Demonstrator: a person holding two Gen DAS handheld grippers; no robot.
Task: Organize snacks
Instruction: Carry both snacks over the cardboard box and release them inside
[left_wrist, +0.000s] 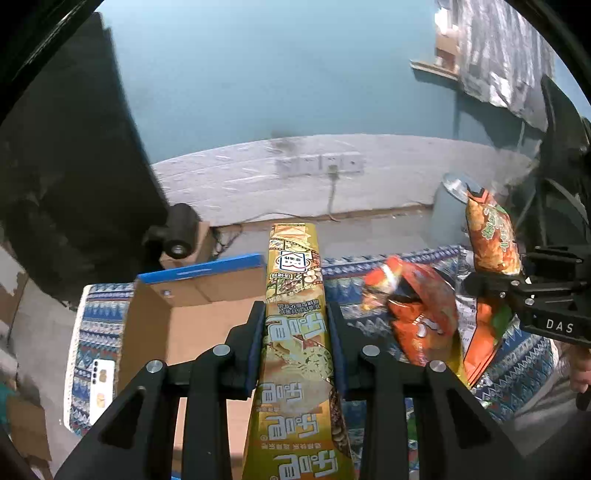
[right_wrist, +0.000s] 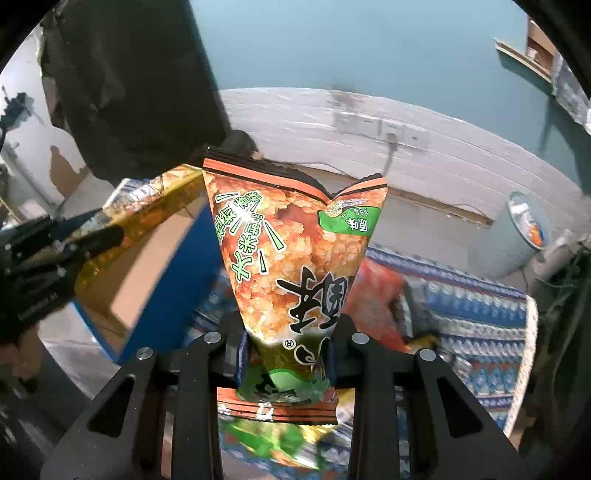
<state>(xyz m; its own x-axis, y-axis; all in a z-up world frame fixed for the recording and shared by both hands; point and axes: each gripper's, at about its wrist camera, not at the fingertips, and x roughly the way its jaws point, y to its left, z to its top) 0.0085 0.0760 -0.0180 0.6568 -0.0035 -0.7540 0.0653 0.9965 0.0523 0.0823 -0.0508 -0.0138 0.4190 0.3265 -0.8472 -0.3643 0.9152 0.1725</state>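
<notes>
Teal wall and a pale lower band with a row of sockets back a worktop (left_wrist: 99, 317) spread with a patterned blue cloth.

At its left end stands an open cardboard box (left_wrist: 192, 317) with a blue rim, its mouth upward and its floor bare as far as can be seen.

Just right of the box, the left gripper (left_wrist: 297, 328) has its fingers (left_wrist: 255, 332) clenched on a long golden snack pack (left_wrist: 295, 280). The pack's long axis runs straight out along the fingers, so its far end sits at the box's right wall.

Further right, loose orange-red snack bags (left_wrist: 421, 314) lie heaped on the cloth.

At the far right, the right gripper (right_wrist: 286, 354) is closed low on an orange and green rice-cracker bag (right_wrist: 291, 240), which stands up and away from the fingers, its crimped top puckered.

From the right wrist view the box lies to the left, beyond the other gripper. So the left hand is the nearer to the box and would probably drop its pack first, tipping it leftward over the wall. The right hand has to cross the heap to follow.
</notes>
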